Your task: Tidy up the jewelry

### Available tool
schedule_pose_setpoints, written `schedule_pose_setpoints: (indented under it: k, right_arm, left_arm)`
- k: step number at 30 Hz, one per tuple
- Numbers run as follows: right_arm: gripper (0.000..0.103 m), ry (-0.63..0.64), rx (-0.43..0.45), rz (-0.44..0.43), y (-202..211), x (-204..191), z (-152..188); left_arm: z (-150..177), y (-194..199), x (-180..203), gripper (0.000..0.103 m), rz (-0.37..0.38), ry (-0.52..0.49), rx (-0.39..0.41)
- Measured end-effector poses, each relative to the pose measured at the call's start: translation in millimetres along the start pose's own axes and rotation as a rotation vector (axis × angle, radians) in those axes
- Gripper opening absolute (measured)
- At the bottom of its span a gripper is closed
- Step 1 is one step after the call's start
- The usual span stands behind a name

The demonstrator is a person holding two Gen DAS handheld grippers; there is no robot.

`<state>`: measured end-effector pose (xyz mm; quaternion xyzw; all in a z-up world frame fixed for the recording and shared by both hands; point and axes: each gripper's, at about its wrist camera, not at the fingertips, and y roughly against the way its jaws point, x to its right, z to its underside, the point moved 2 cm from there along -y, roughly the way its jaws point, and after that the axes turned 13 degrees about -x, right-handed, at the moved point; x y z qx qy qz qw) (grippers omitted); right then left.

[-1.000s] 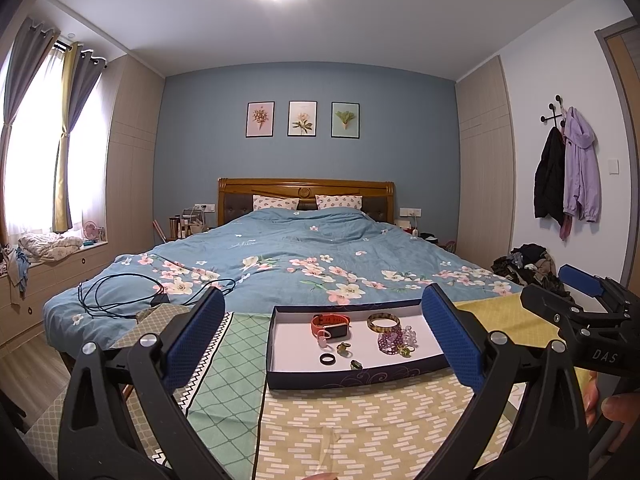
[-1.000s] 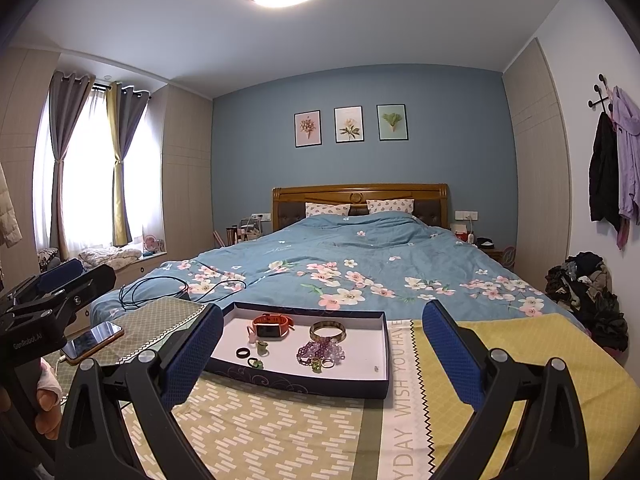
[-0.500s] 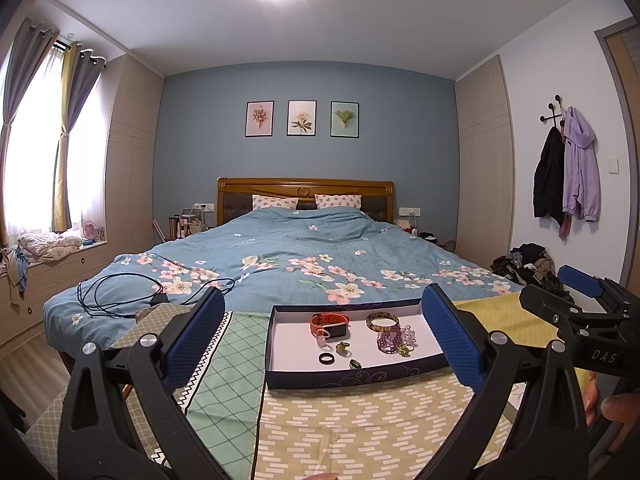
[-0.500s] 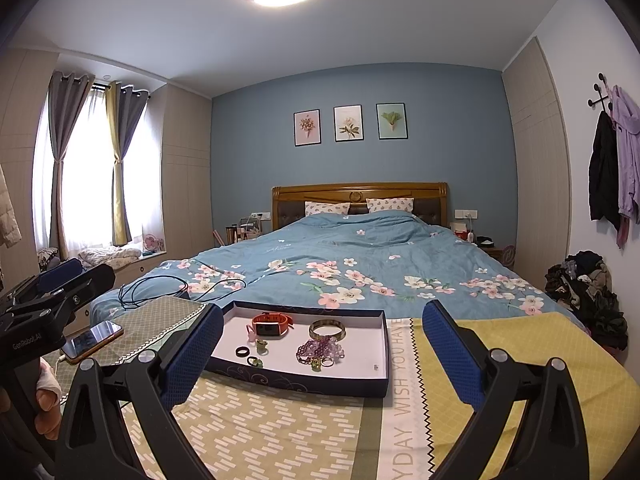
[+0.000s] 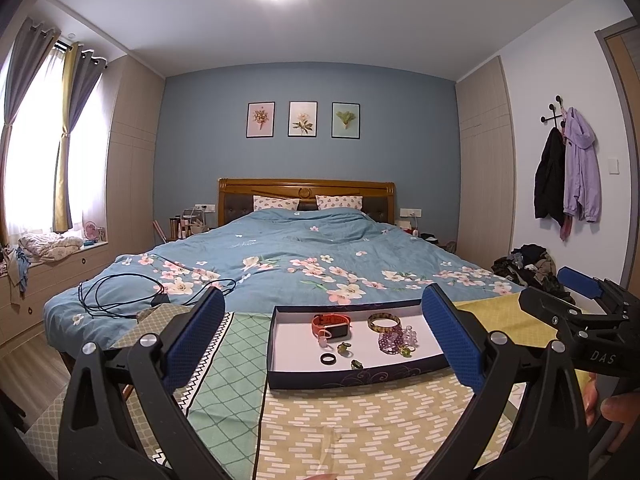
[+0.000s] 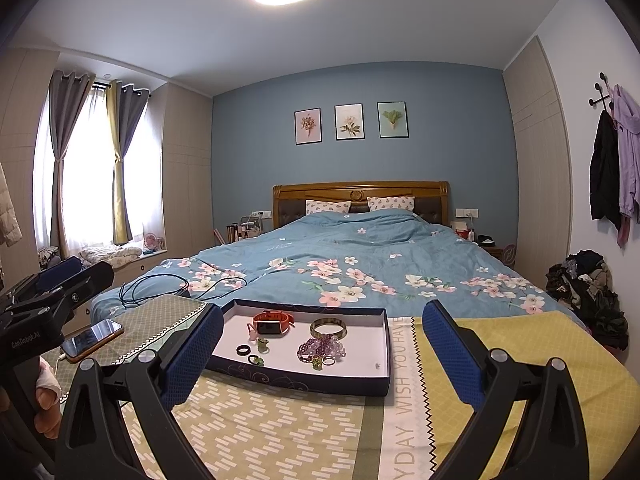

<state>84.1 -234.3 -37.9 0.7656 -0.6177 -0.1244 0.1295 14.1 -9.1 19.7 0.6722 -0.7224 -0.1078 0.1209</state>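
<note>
A shallow dark-blue tray [image 5: 344,378] [image 6: 386,334] with a white floor sits on the patterned cloth at the foot of the bed. It holds an orange-strapped watch [image 5: 331,325] [image 6: 273,323], a gold bangle [image 5: 384,322] [image 6: 328,327], a purple bead bracelet [image 5: 394,338] [image 6: 320,347], a black ring [image 5: 327,359] [image 6: 242,350] and small green pieces [image 5: 343,347] [image 6: 262,345]. My left gripper [image 5: 322,336] is open, short of the tray. My right gripper [image 6: 320,348] is open too, also short of it, with nothing held.
A phone [image 6: 91,339] on a cable lies on the cloth left of the tray. A black cable [image 5: 120,292] coils on the blue floral duvet [image 5: 304,256]. Clothes are piled on the floor at the right [image 6: 588,292]. A person's hand [image 5: 616,412] holds the other gripper's handle.
</note>
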Motion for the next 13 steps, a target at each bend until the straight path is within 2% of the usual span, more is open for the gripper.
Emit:
schedule_pose_setpoints:
  k: [8, 10, 13]
  right_arm:
    - [0.096, 0.000, -0.023, 0.005, -5, 3, 3]
    - [0.096, -0.006, -0.049, 0.013, -9, 11, 4]
    - [0.096, 0.001, -0.161, 0.070, -29, 37, 9]
  left_arm:
    - [1, -4, 3, 0.097, -0.001, -0.023, -0.023]
    - [3, -12, 0, 0.097, -0.001, -0.012, -0.059]
    - [7, -35, -11, 0.097, 0.014, 0.004, -0.161]
